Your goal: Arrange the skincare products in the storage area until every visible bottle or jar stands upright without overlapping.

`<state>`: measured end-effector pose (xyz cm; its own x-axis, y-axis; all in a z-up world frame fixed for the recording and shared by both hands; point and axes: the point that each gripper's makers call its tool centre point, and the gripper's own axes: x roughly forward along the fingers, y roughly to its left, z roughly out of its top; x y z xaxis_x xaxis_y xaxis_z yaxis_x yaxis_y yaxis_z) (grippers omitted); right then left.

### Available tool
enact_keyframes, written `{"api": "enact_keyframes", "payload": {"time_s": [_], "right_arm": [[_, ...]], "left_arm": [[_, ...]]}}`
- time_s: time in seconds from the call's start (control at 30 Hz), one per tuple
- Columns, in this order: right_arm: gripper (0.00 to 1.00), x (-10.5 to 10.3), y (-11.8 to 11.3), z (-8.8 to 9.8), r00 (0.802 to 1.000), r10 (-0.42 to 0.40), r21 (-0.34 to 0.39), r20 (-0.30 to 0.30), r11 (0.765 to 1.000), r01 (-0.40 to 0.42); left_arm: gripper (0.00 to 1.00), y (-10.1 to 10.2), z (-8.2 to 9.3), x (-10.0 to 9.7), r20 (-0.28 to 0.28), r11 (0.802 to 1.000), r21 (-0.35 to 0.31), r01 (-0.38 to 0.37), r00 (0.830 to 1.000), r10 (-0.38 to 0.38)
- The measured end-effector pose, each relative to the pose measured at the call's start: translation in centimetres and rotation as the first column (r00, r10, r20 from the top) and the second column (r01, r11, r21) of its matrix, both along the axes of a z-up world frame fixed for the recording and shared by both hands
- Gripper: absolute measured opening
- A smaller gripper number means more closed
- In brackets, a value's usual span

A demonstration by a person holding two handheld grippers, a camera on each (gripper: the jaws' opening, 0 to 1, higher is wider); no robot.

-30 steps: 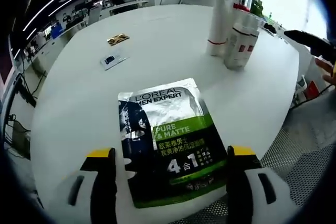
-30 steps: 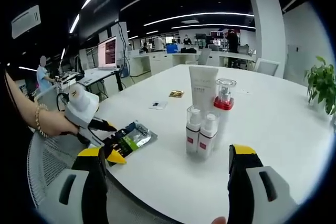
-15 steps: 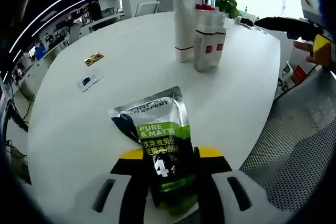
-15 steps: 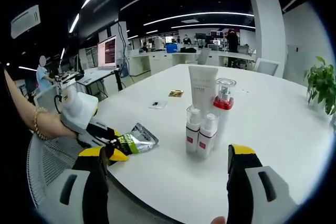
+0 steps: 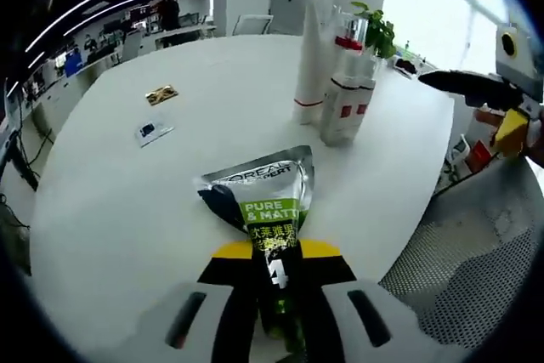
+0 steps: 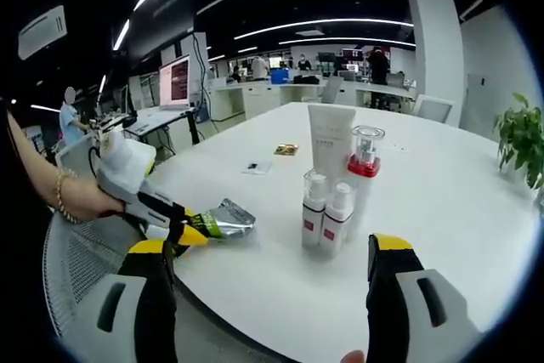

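We have the left gripper (image 5: 274, 254) pinched on the bottom edge of the sachet (image 5: 259, 201), its yellow-tipped jaws pressed in from both sides. The sachet is silver, black and green; its top end lies crumpled on the white counter (image 5: 110, 201), near the edge closest to us. In the right gripper view we see the same grasp from the side: the left gripper (image 6: 174, 231) comes in over the counter edge, held by a hand (image 6: 81, 201) with a beaded bracelet, and the sachet (image 6: 223, 218) sticks out from it onto the counter (image 6: 442, 201).

Our right gripper (image 6: 265, 261) is spread wide and holds nothing, its jaws standing either side of the bottle group. In the left gripper view it shows at the right edge (image 5: 476, 91), off the counter.

The upright group stands well apart from the sachet: a white tube (image 6: 330, 144) at the back, a clear pump bottle with a red collar (image 6: 364, 163) beside it, and two small bottles (image 6: 327, 214) with red labels in front, all packed closely together. Further back on the counter lie a small gold packet (image 5: 161, 93) and a small white packet (image 5: 153, 131). A plant (image 6: 520, 138) stands at the far right.
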<state>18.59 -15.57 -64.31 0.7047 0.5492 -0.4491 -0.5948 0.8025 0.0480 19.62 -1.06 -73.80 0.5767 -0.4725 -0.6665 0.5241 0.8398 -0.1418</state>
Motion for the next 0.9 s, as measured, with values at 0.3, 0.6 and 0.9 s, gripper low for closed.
{"api": "enact_keyframes", "payload": {"time_s": [0.3,0.6,0.9], "right_arm": [[0.90,-0.4,0.5,-0.3,0.999,0.028,-0.002,-0.021,1.000,-0.028],[0.85,-0.8,1.0,-0.6,0.997,0.059,-0.001,-0.041,0.998,-0.059],[0.52,-2.6,4.0,1.5,0.967,0.242,0.243,-0.075,0.945,-0.218]], "left_arm": [[0.13,0.2,5.4,0.1,0.077,0.998,-0.070,0.005,0.997,0.000],[0.12,0.1,10.2,0.4,0.190,0.996,-0.075,0.050,0.981,-0.035],[0.14,-1.4,15.1,-0.4,0.296,0.987,-0.093,0.132,0.950,-0.099]]}}
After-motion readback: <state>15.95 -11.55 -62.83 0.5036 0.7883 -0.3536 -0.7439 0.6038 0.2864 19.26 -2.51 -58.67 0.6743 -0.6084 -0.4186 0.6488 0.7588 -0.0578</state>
